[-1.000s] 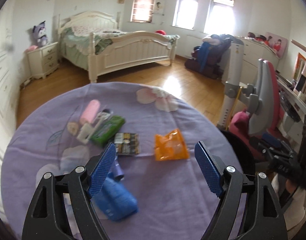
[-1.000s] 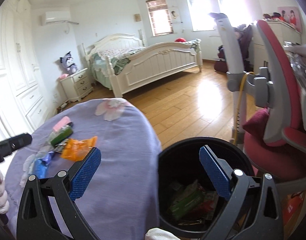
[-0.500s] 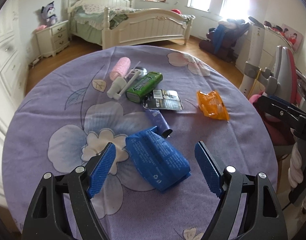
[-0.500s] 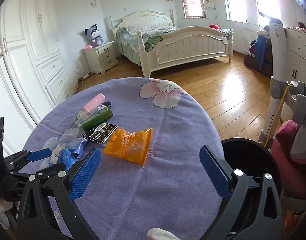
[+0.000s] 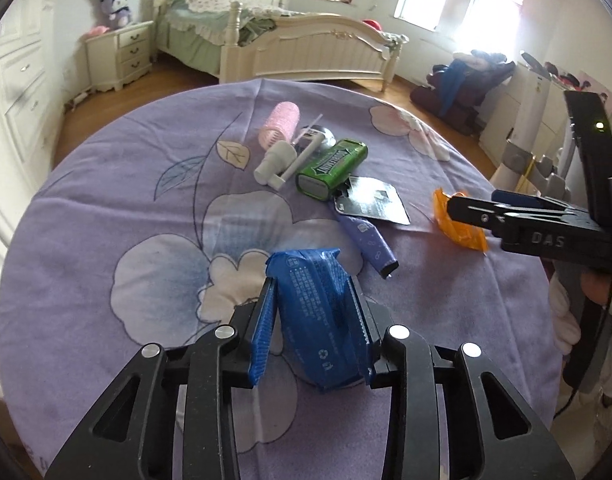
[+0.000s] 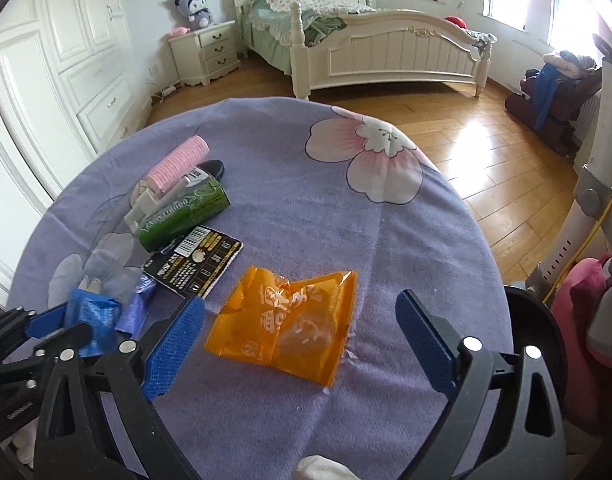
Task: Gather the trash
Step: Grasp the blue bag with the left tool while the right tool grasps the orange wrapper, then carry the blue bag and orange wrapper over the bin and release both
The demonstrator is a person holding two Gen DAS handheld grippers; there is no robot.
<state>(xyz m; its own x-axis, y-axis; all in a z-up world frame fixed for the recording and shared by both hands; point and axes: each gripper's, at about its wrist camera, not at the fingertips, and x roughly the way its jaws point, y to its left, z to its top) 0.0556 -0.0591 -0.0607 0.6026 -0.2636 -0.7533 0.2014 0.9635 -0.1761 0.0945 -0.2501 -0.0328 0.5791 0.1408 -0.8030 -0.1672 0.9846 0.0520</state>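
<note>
On the round table with a purple flowered cloth lies a crumpled blue packet. My left gripper is closing on it, both blue pads pressing its sides so that it bulges upward between them. The same packet and left gripper show at the lower left of the right wrist view. An orange plastic wrapper lies flat between the wide fingers of my right gripper. Its jaws are closing slightly and do not touch the wrapper. In the left wrist view that wrapper sits under the right gripper's fingers.
Further back on the cloth lie a green gum box, a black blister card, a purple tube, a pink roller and a white pump head. A black bin stands by the table's right edge, a pink chair beyond it.
My left gripper came down over the blue packet and its jaws narrowed onto it. My right gripper swung from above the bin to over the orange wrapper on the table.
</note>
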